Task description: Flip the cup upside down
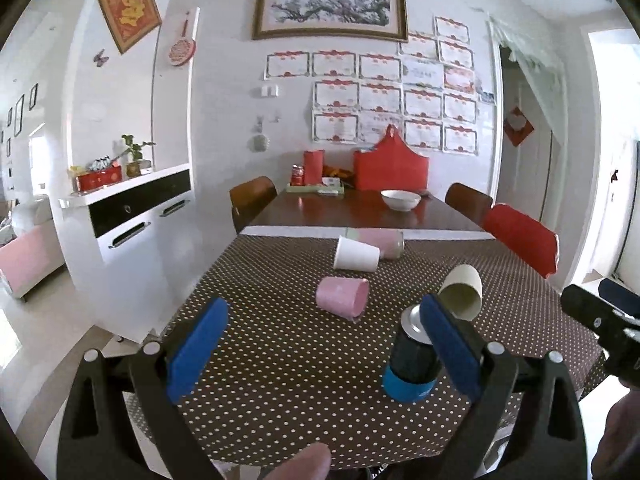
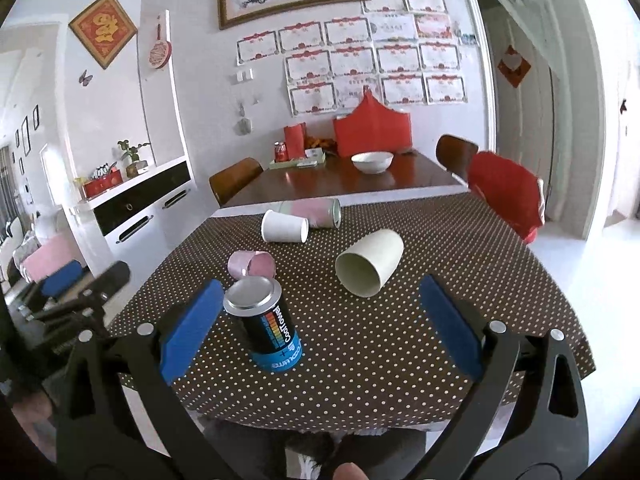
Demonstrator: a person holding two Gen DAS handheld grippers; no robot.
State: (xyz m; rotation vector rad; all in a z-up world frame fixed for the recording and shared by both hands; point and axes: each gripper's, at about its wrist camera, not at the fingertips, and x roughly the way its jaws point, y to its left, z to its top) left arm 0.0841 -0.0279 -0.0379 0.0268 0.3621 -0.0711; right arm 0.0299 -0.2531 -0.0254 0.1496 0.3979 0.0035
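The dotted table (image 2: 400, 340) filled the lower frame. Both hand-held grippers, left (image 1: 324, 344) and right (image 2: 320, 320), hung spread wide, holding nothing. The cream cup (image 2: 370, 266) lay on its side at centre, mouth toward the camera. Best to pinch its wall mid-body, then roll the mouth down, clear of the black can (image 2: 266, 326).

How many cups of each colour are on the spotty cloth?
Pink cups: 2
White cup: 1
Cream cup: 1
Black and blue cup: 1
Total: 5
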